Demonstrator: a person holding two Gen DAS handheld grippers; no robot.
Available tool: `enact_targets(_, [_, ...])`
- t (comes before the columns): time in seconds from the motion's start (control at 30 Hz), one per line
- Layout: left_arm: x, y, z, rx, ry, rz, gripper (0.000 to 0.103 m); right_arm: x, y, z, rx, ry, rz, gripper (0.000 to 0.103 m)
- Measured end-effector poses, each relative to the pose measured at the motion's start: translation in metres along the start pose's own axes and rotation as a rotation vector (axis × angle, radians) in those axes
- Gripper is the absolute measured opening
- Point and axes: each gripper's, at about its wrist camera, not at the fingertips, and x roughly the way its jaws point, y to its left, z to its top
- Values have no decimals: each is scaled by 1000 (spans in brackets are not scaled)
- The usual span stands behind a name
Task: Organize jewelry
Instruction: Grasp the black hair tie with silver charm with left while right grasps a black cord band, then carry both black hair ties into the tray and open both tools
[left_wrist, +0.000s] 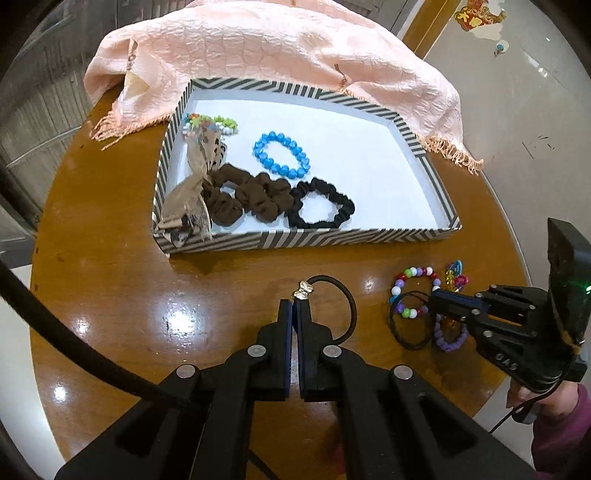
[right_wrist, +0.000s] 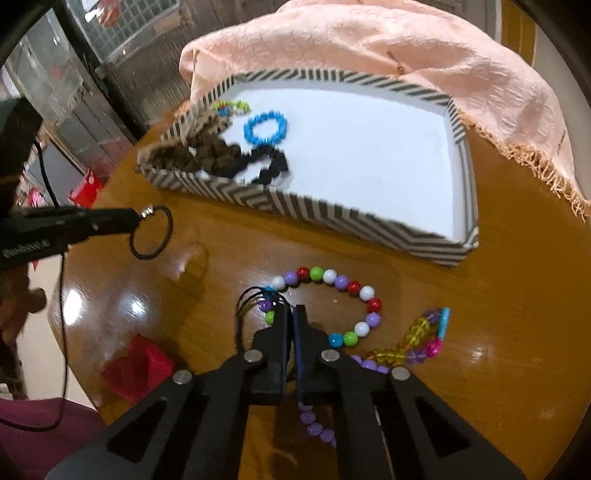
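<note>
Left wrist | pink scarf (left_wrist: 295, 48) drapes behind striped tray (left_wrist: 295, 236) | round table (left_wrist: 110, 295)

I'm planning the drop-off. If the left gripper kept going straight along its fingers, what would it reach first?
Probably the near striped wall of the tray. The left gripper, shut on the black hair tie, points across bare table toward it. Its height is unclear, so it might pass over the wall.

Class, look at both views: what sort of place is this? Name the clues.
Probably a room in a home: a round wooden table, a pink shawl draped over it, and a striped tray holding scrunchies and bracelets.
</note>
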Motion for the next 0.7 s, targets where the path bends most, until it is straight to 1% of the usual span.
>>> enact_targets(0.07, [-5, -1, 3, 0, -12, -3, 0, -9, -2, 4, 16, -18, 22, 3])
enact_targets(0.33, [-18, -5, 21, 9, -56, 9, 0, -37, -2, 27, 37, -97, 54, 3])
enact_targets(0.7, [-23, -4, 46, 15, -92, 51, 0, -47, -1, 59, 13, -149, 39, 3])
